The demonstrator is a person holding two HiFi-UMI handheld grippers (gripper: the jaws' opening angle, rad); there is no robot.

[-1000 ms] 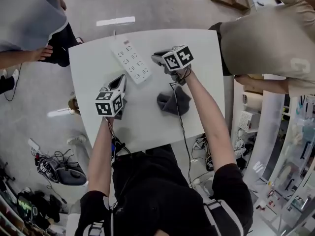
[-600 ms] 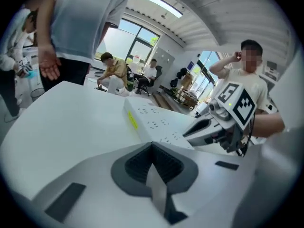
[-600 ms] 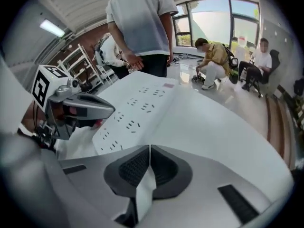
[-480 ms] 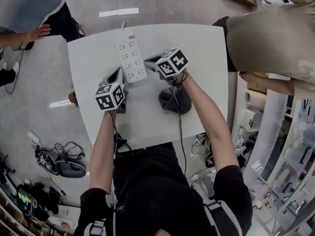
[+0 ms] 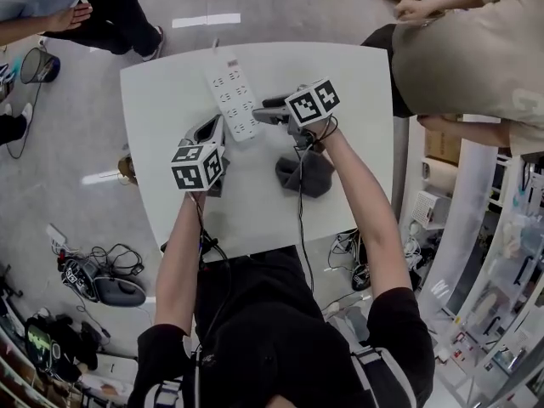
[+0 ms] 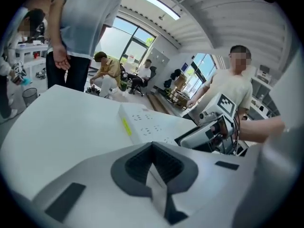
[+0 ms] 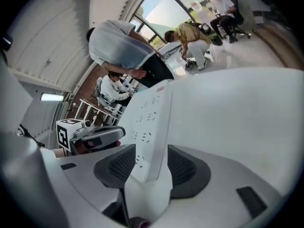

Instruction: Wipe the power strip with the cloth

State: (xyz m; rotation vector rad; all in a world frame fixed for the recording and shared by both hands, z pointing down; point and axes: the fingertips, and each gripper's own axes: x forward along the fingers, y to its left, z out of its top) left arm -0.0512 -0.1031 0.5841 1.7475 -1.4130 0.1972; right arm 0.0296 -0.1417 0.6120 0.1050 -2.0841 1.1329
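White table (image 5: 170, 92): cloth (image 5: 308, 175) loose mid-frame, wiping unstarted; right gripper (image 5: 262, 113) jaws just opened, astride power strip (image 5: 234, 100) end; left gripper (image 5: 208, 131) jaws together, empty.

No legible text, brand or number in any view. White oblong plastic power strip (image 5: 231, 100): small yellow label (image 6: 125, 126) on its side, print unreadable. Two white cubes (image 5: 197, 166) (image 5: 313, 102) show black square marker patterns only, no characters.
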